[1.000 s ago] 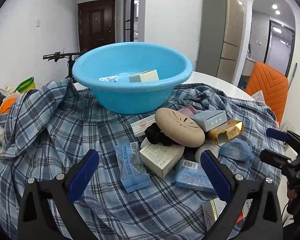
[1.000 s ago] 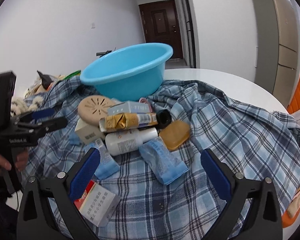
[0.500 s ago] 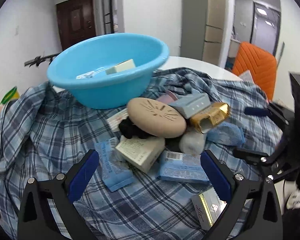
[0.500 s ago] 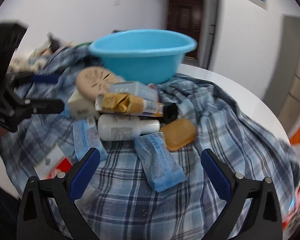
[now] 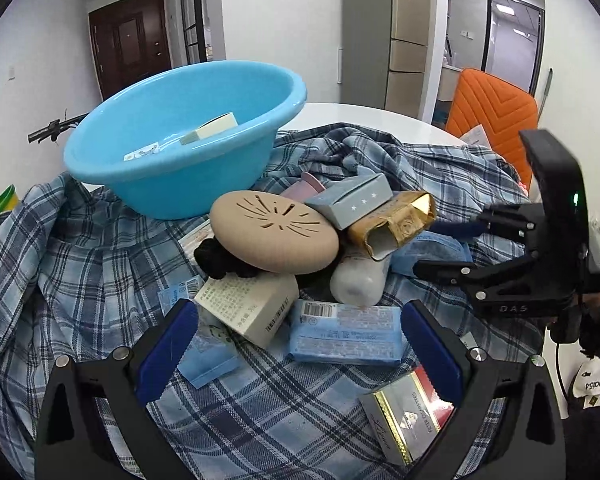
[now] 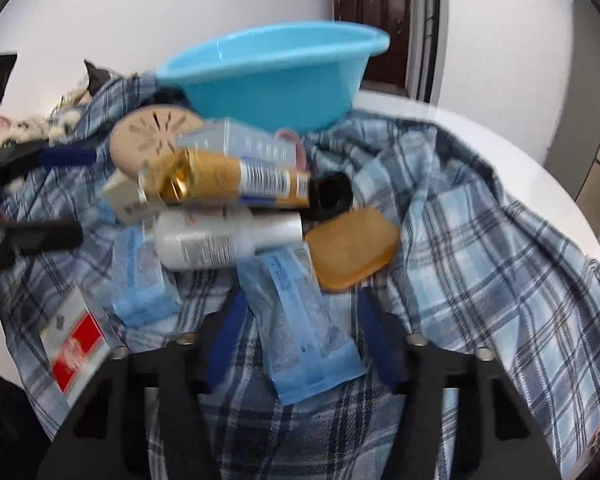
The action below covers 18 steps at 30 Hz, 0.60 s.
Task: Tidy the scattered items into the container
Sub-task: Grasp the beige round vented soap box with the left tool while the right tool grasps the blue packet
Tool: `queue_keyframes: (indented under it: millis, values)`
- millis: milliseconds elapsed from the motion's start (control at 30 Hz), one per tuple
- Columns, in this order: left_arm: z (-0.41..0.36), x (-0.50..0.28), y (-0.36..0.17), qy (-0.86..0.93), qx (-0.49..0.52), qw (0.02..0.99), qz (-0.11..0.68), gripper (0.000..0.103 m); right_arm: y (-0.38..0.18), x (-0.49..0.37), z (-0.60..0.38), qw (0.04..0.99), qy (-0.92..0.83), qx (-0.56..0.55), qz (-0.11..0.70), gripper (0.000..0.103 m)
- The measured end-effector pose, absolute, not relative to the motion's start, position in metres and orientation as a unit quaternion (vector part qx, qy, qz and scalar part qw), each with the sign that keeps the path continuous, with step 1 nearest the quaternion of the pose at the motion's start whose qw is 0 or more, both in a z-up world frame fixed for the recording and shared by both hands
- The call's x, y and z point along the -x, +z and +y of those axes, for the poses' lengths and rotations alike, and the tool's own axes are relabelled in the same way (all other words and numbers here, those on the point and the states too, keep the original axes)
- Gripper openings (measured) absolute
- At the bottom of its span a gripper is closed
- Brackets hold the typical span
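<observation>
A blue basin (image 5: 188,136) stands at the back of the plaid cloth, holding a pale soap bar (image 5: 210,130); it also shows in the right wrist view (image 6: 276,76). Before it lies a pile: a tan round case (image 5: 274,236), a gold tube (image 6: 220,180), a white bottle (image 6: 224,240), an amber soap (image 6: 352,252). My left gripper (image 5: 298,352) is open over a blue packet (image 5: 346,336) and a beige box (image 5: 248,306). My right gripper (image 6: 300,332) has its fingers on either side of a blue wipes packet (image 6: 300,332), narrowed but not clamped.
A red and silver box (image 5: 410,412) lies at the cloth's near edge. The plaid cloth (image 6: 480,248) covers a round white table (image 5: 364,114). An orange chair (image 5: 492,112) stands behind on the right. My right gripper shows in the left wrist view (image 5: 444,248).
Both grippers have moved in towards the pile. The right gripper's fingers have narrowed around the blue wipes packet. The left gripper stays wide open.
</observation>
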<state>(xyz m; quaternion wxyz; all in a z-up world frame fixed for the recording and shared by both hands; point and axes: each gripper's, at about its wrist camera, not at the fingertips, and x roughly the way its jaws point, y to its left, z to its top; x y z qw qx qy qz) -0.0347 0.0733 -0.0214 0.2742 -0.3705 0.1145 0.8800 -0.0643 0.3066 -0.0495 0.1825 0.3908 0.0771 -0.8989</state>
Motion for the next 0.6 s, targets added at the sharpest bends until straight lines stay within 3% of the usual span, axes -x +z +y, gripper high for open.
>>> queue_keyframes:
  millis: [33,133,233,433,600]
  values:
    - [0.072,0.035,-0.022,0.880,0.372,0.273,0.112,0.103,-0.049,0.062,0.304,0.185,-0.899,-0.388,0.086,0.031]
    - [0.071,0.037,-0.023,0.879,0.376,0.272,0.105,0.103,-0.038,0.050,0.301,0.190,-0.904,-0.373,0.084,0.026]
    - [0.070,0.038,-0.024,0.879,0.379,0.272,0.101,0.103,-0.026,0.046,0.303,0.210,-0.903,-0.370,0.052,0.025]
    - [0.067,0.041,-0.020,0.883,0.371,0.269,0.102,0.103,-0.014,0.039,0.296,0.200,-0.912,-0.351,0.065,0.025]
    - [0.069,0.046,-0.011,0.886,0.347,0.271,0.148,0.103,-0.016,0.038,0.301,0.196,-0.913,-0.354,0.058,0.025]
